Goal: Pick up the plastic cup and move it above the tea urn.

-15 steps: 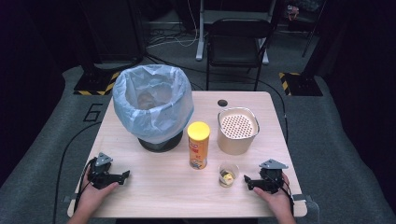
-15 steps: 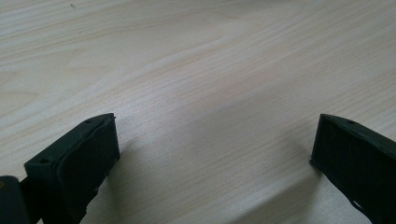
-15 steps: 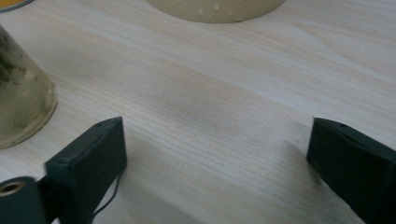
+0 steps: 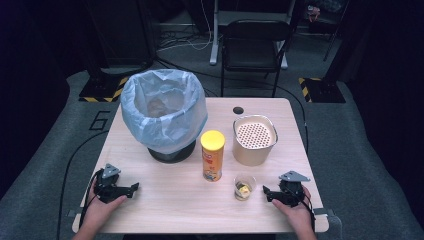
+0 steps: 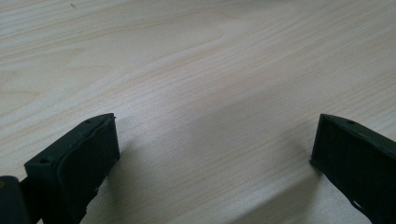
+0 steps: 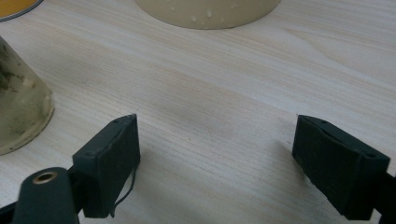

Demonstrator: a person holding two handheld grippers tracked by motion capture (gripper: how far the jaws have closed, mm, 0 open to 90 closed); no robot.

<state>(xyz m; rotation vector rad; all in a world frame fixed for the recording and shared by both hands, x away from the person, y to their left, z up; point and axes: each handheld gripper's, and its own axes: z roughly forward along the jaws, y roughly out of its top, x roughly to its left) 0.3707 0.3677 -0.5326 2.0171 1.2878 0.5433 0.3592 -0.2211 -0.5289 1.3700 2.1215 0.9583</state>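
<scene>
Right gripper (image 4: 270,192) rests on table (image 4: 170,200), jaws wide apart, empty; small clear cup (image 4: 244,186) just beside its tips. Left gripper (image 4: 131,189) likewise spread, empty, well apart.

both grippers rest apart on the table (image 4: 170,200), right gripper (image 4: 267,192) near a small cup (image 4: 244,187), left gripper (image 4: 131,189) alone.

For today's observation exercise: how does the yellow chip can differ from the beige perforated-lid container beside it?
The yellow chip can is tall and narrow; the beige container is shorter and wider. The chip can has a plain yellow lid; the beige container's lid is dotted with holes. Both stand upright on the table, untouched by either gripper.
</scene>
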